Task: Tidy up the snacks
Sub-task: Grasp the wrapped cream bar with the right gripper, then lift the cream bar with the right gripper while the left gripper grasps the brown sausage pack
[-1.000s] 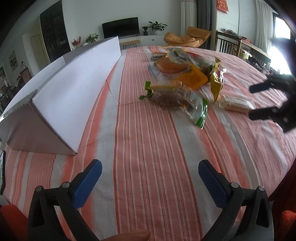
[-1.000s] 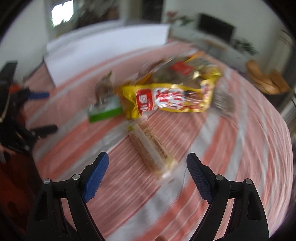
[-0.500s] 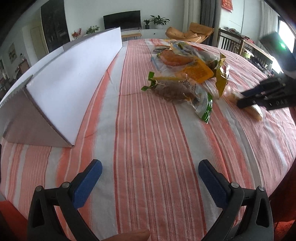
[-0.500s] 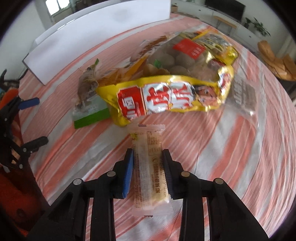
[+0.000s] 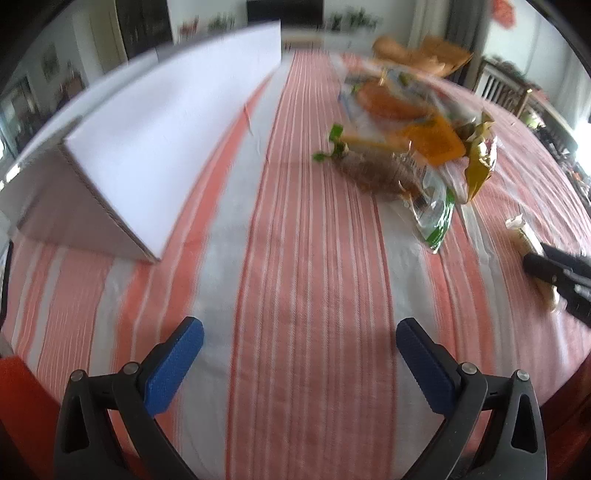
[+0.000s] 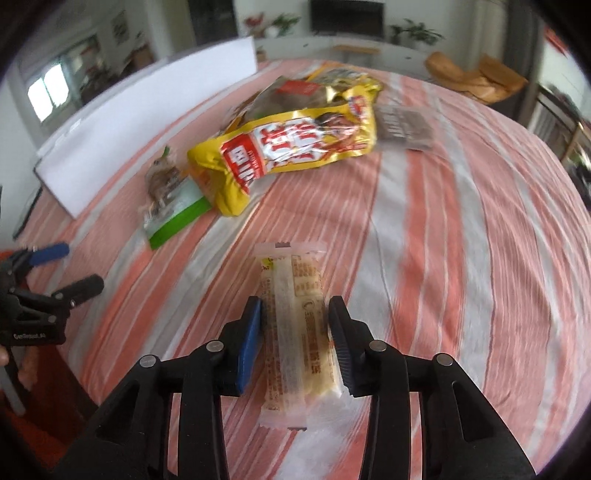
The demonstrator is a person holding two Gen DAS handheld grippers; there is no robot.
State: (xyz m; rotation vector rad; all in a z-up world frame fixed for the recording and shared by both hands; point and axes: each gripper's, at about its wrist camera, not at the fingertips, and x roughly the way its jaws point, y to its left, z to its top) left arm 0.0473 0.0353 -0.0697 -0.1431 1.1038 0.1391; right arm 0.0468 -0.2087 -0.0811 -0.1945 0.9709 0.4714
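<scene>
While right claw [image 6: 295, 332] opens, one wafer pack [image 6: 295, 325] between

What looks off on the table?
Snacks lie in a loose heap: yellow bag overlaps the green-edged pack, others crumpled behind. Right tongs hold a clear-wrapped bar, jaws opening slightly. Left tongs open, empty. No spill visible.

I'm working in a home living-dining room: a striped tablecloth [image 6: 461, 229] covers the table, with a television [image 6: 345, 16], houseplants [image 6: 415, 33] and armchair [image 6: 476, 79] beyond.
</scene>
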